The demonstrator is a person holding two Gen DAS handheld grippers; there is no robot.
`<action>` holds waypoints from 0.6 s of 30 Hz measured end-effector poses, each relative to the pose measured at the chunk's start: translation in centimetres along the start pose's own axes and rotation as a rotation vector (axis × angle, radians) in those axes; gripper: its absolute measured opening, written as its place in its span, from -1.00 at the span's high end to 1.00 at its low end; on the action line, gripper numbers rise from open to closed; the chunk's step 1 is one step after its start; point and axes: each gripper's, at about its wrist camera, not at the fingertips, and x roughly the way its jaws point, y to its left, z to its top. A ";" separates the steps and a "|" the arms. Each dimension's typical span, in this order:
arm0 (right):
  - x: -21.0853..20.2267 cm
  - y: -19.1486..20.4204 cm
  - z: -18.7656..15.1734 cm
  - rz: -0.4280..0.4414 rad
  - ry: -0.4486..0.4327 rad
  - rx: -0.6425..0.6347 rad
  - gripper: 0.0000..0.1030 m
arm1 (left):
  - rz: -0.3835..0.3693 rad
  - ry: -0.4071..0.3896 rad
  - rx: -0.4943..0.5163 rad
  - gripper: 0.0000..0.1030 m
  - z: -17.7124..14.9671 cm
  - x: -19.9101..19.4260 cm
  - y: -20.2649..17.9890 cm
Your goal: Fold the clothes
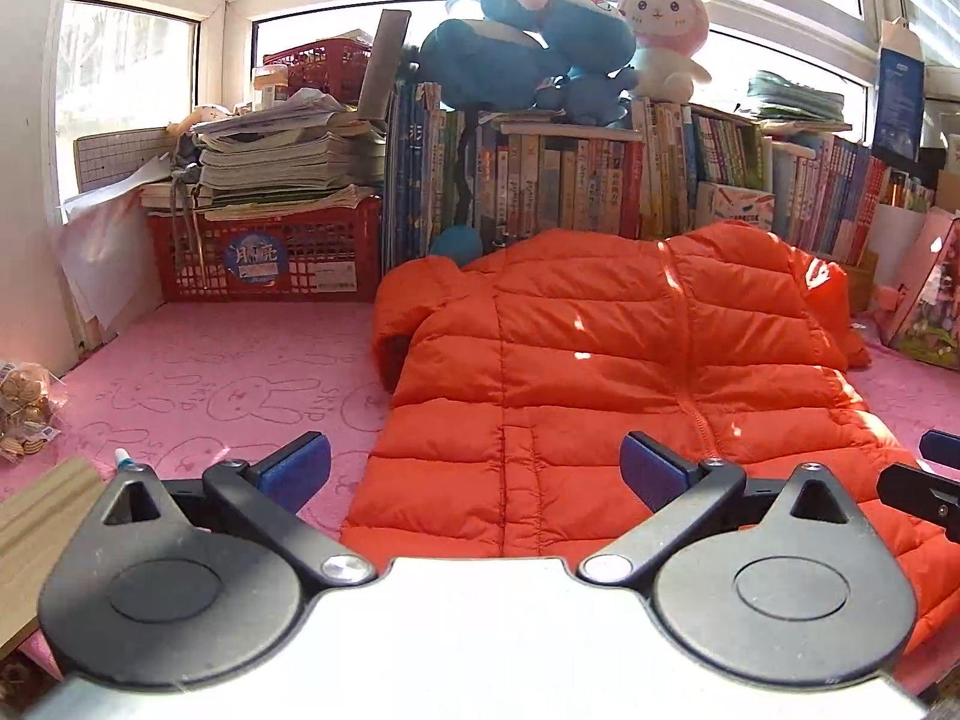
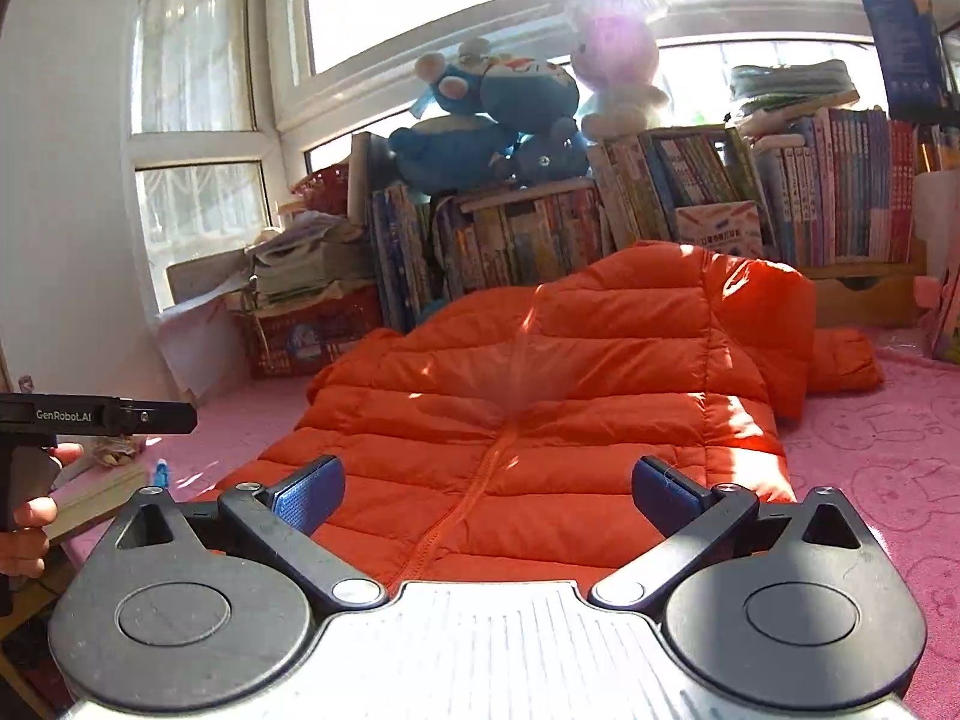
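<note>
Both tools, left tool (image 1: 474,468) and right tool (image 2: 487,495), hover with fingers apart over the orange jacket's (image 1: 600,372) 6 o'clock hem, seemingly poised to pinch it for folding.

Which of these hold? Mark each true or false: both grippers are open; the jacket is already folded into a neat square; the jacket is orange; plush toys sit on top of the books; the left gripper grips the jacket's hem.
1. Both grippers are open. True: the left gripper and the right gripper each show their pads wide apart.
2. The jacket is folded into a neat square. False: the jacket lies spread out on the pink mat, sleeves out to the sides.
3. The jacket is orange. True.
4. Plush toys sit on top of the books. True: the plush toys rest above the books.
5. The left gripper grips the hem. False: it holds nothing.
</note>
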 end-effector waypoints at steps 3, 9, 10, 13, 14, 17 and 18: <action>2.7 1.4 -0.9 0.007 0.007 0.040 -0.98 | 0.105 0.039 0.048 -1.00 -1.4 2.2 -2.3; 4.6 1.5 -3.2 -0.109 0.092 -0.016 -0.98 | 0.232 0.119 0.087 -1.00 -4.4 5.1 -2.4; 4.8 1.3 -3.6 -0.129 0.115 -0.022 -0.94 | 0.232 0.114 0.080 -1.00 -4.7 5.1 -2.2; 4.8 1.1 -4.5 -0.196 0.161 -0.071 -0.86 | 0.229 0.103 0.071 -1.00 -5.1 5.1 -1.8; 4.8 1.2 -4.7 -0.231 0.174 -0.113 -0.86 | 0.228 0.099 0.080 -1.00 -5.2 5.0 -1.7; 4.3 1.3 -5.6 -0.332 0.189 -0.242 -0.90 | 0.244 0.079 0.139 -1.00 -5.5 4.8 -1.9; 3.9 1.1 -5.9 -0.356 0.183 -0.273 -0.92 | 0.256 0.068 0.162 -1.00 -5.6 4.6 -2.0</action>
